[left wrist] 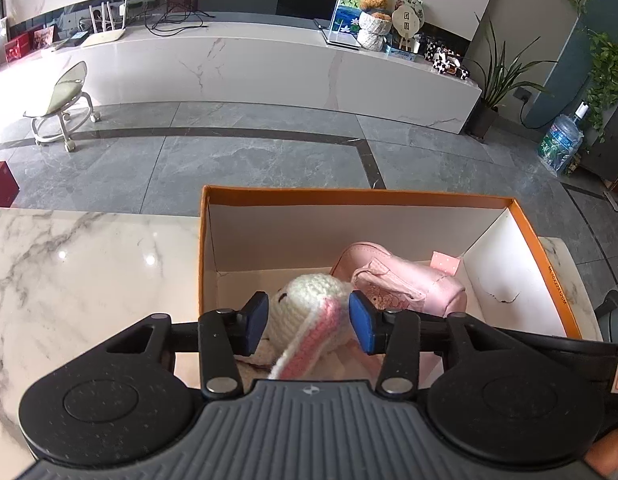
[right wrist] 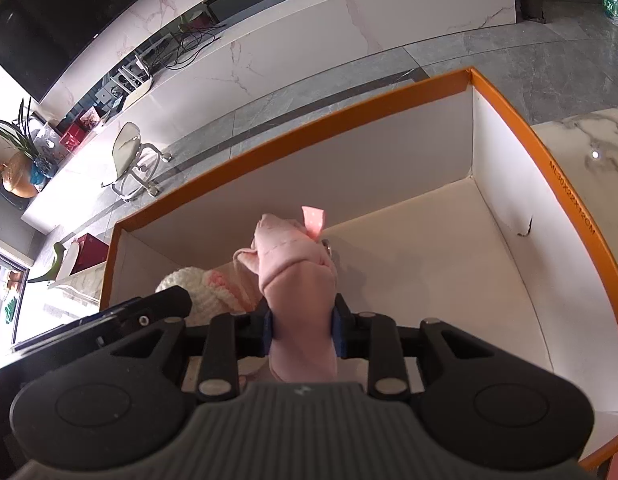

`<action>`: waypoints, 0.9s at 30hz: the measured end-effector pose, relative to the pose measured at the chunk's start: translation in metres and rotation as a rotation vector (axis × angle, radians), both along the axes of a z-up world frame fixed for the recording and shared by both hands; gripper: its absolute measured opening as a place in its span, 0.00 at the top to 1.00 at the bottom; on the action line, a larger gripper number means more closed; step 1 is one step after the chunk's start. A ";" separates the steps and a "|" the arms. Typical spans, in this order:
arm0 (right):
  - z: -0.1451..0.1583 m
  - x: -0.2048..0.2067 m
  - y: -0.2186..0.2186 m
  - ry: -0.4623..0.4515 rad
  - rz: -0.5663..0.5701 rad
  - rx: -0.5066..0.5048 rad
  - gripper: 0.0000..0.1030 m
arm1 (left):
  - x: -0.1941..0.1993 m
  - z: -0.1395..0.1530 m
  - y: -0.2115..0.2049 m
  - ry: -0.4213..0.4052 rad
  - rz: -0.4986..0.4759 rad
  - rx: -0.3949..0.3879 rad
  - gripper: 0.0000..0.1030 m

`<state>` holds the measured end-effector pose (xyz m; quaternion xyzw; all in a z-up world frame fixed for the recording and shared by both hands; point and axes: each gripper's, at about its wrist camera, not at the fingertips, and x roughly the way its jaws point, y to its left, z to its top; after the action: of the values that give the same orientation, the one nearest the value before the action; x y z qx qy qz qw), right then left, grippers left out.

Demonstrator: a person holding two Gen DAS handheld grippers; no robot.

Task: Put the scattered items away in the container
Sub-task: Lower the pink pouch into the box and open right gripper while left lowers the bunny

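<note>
Orange-edged cardboard formed the box (left wrist: 545,264) on the marble worktop (left wrist: 69,272), white inside. Within it the left gripper (left wrist: 307,320) stood partly open, its blue pads (left wrist: 255,322) astride the white crocheted toy (left wrist: 309,300) (pink-striped ear trailing toward six o'clock), not visibly pressing it. At the toy's three o'clock lay the pink pouch (left wrist: 413,284). The right gripper (right wrist: 303,330) was clamped on that pouch over the box floor, its dotted tag at twelve.
</note>
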<state>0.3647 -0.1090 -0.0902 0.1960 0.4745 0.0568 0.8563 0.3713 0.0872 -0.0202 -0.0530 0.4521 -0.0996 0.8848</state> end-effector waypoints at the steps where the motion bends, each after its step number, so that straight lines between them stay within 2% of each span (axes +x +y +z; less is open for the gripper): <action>1: -0.001 0.000 0.000 0.000 0.001 -0.002 0.69 | -0.001 0.002 0.001 -0.002 -0.001 -0.001 0.46; 7: -0.002 -0.002 0.007 -0.003 0.028 -0.072 0.63 | -0.008 0.006 0.003 -0.013 -0.014 0.016 0.46; 9: 0.000 -0.005 0.009 -0.020 0.046 -0.125 0.56 | -0.010 0.006 0.005 -0.012 -0.019 0.015 0.46; 11: 0.005 -0.009 0.010 -0.051 0.072 -0.179 0.34 | -0.011 0.007 0.007 -0.007 -0.025 0.001 0.46; 12: 0.007 -0.010 0.010 -0.066 0.085 -0.204 0.31 | -0.012 0.006 0.008 -0.006 -0.029 -0.001 0.46; 20: 0.017 -0.008 -0.017 -0.096 0.119 -0.287 0.30 | -0.024 0.008 0.012 -0.008 -0.100 -0.011 0.43; 23: 0.014 -0.005 -0.023 -0.091 0.167 -0.303 0.31 | -0.031 0.007 0.005 -0.018 -0.171 0.022 0.40; 26: 0.007 0.003 -0.026 -0.082 0.180 -0.359 0.31 | -0.035 0.004 -0.003 -0.038 -0.197 0.073 0.39; 27: 0.005 0.007 -0.027 -0.070 0.189 -0.363 0.35 | -0.034 0.002 -0.004 -0.039 -0.193 0.082 0.40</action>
<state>0.3717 -0.1359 -0.0855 -0.0088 0.4633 0.0571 0.8843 0.3369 0.0833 -0.0184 0.0289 0.4417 -0.1671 0.8810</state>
